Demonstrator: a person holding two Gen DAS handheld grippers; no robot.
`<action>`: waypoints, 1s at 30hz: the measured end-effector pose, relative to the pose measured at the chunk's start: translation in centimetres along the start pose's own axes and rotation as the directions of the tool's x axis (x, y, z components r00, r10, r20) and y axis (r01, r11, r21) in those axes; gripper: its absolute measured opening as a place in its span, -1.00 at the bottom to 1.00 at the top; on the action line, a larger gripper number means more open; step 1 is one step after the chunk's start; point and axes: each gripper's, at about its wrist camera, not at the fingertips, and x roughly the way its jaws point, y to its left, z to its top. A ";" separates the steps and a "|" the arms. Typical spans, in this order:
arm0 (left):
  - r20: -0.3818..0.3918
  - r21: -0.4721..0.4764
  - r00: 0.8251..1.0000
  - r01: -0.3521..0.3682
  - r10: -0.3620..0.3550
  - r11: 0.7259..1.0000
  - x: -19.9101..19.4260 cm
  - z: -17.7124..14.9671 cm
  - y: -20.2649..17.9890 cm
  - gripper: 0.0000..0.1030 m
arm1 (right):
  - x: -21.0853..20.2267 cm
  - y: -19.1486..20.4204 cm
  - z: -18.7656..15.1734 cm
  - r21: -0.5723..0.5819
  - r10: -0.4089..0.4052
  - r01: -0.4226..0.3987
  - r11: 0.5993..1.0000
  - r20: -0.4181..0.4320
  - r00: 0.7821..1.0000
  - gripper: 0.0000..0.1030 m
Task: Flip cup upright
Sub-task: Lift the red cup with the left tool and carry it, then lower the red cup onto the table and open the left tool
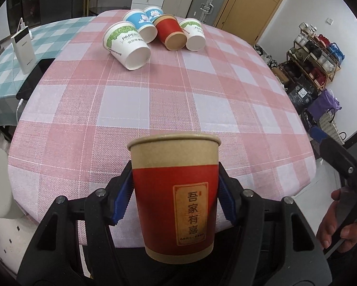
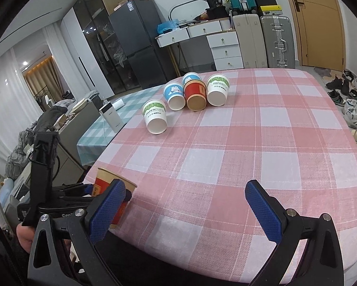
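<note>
My left gripper [image 1: 176, 197] is shut on a red and brown paper cup [image 1: 176, 190] with a gold label. The cup stands upright, rim up, just over the near edge of the pink checked table [image 1: 154, 109]. In the right wrist view the same red cup [image 2: 107, 186] shows at the lower left, partly hidden behind my blue fingertip pad [image 2: 107, 212]. My right gripper [image 2: 185, 211] hangs open above the table's near edge, nothing between its pads. Several cups lie on their sides at the far end: green-white [image 1: 127, 45], blue [image 1: 140, 25], red [image 1: 170, 32].
A white power bank [image 1: 23, 50] stands on the teal checked table [image 1: 2, 71] to the left, beside a dark tablet [image 1: 35, 76]. A person's hand [image 1: 340, 224] holds the right gripper's handle. Drawers, suitcases and a door line the far wall; a shoe rack [image 1: 314, 54] stands right.
</note>
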 end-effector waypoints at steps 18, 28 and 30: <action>-0.028 -0.011 1.000 -0.007 0.007 1.000 3.3 0.8 0.2 0.53 | 0.3 -0.8 -0.4 0.013 0.000 0.000 1.000 -0.001 1.000 0.99; 0.049 0.003 0.999 -0.019 0.019 1.000 1.3 1.3 -0.3 0.64 | -0.2 -0.9 -0.4 0.016 0.016 -0.016 1.000 0.015 1.000 0.99; 0.074 -0.003 0.997 -0.035 0.035 0.999 0.1 1.6 -0.2 0.64 | -0.2 -0.9 -0.4 0.021 0.023 -0.023 1.000 0.016 1.000 0.99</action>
